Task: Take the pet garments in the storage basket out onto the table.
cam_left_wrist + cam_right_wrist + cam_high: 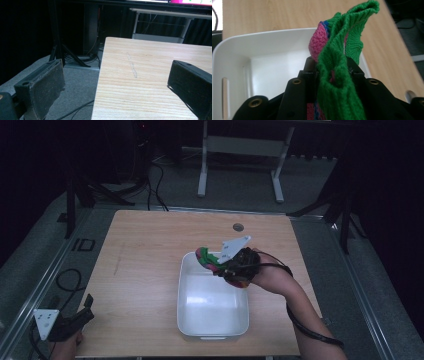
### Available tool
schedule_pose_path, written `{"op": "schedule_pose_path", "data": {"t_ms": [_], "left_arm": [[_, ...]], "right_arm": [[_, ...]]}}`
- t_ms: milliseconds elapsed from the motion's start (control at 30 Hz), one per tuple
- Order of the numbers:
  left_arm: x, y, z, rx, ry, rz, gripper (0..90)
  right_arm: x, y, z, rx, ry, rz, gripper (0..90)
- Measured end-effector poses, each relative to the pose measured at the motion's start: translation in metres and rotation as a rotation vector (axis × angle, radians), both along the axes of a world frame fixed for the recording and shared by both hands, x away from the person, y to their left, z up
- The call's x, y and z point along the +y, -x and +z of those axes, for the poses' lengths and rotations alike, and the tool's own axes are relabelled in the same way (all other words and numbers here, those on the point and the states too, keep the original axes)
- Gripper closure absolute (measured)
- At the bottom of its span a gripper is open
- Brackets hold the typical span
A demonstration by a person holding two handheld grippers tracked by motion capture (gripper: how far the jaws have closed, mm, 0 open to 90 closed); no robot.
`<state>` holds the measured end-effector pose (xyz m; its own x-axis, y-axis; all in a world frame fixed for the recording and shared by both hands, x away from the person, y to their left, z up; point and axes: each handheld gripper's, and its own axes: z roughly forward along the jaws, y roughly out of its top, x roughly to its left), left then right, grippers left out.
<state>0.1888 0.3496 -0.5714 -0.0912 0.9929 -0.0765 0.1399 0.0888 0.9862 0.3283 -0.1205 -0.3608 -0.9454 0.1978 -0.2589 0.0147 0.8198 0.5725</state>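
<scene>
Right gripper (220, 266) clenched on knitted sock (337, 75) (green, pink) over white bin (192, 320), left gripper (82, 312) released.

Dim room, dark surroundings; overhead light glares off the white plastic rectangular tub (214, 305); the near green knitted cloth (339, 82) looks soft.

a knitted cloth (206, 258) hangs over the bin's (190, 320) far edge, mid-table (140, 250).
</scene>
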Motion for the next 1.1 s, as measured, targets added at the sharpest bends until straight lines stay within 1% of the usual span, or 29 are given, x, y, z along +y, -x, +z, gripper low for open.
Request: {"op": "schedule_pose_path", "data": {"t_ms": [233,267,300,333,400,633,800,867,900,967,1033,1100], "left_arm": [[0.0,0.0,0.0,0.003,-0.004,0.002,1.4],[0.0,0.0,0.0,0.003,-0.004,0.002,1.4],[0.0,0.0,0.0,0.002,-0.005,0.003,1.4],[0.0,0.0,0.0,0.002,-0.005,0.005,1.4],[-0.001,0.0,0.0,0.003,-0.007,0.006,1.4],[-0.001,0.0,0.0,0.001,-0.008,0.008,1.4],[-0.001,0.0,0.0,0.003,-0.011,0.008,1.4],[-0.001,0.0,0.0,0.004,-0.009,0.009,1.3],[-0.001,0.0,0.0,0.004,-0.009,0.011,1.3],[-0.001,0.0,0.0,0.006,-0.013,0.011,1.4],[-0.002,0.0,0.0,0.003,-0.012,0.012,1.4],[-0.001,0.0,0.0,0.001,-0.01,0.01,1.4]], "right_arm": [[-0.03,-0.006,0.01,-0.033,-0.017,-0.064,67.9],[-0.03,-0.006,0.01,-0.033,-0.017,-0.064,67.9],[-0.035,-0.007,0.011,-0.035,-0.016,-0.069,67.9],[-0.047,-0.008,0.012,-0.048,-0.029,-0.088,67.9],[-0.058,-0.009,0.013,-0.056,-0.027,-0.114,67.8],[-0.098,-0.014,0.009,-0.057,-0.025,-0.204,67.8],[-0.129,-0.017,0.003,-0.055,-0.021,-0.273,67.8],[-0.137,-0.017,0.0,-0.048,-0.017,-0.29,67.8],[-0.142,-0.018,-0.003,-0.048,-0.023,-0.307,67.8],[-0.147,-0.02,-0.009,-0.044,-0.019,-0.32,67.8],[-0.153,-0.023,-0.019,-0.033,-0.027,-0.347,67.7],[-0.157,-0.026,-0.028,-0.022,-0.028,-0.361,67.8]]}}
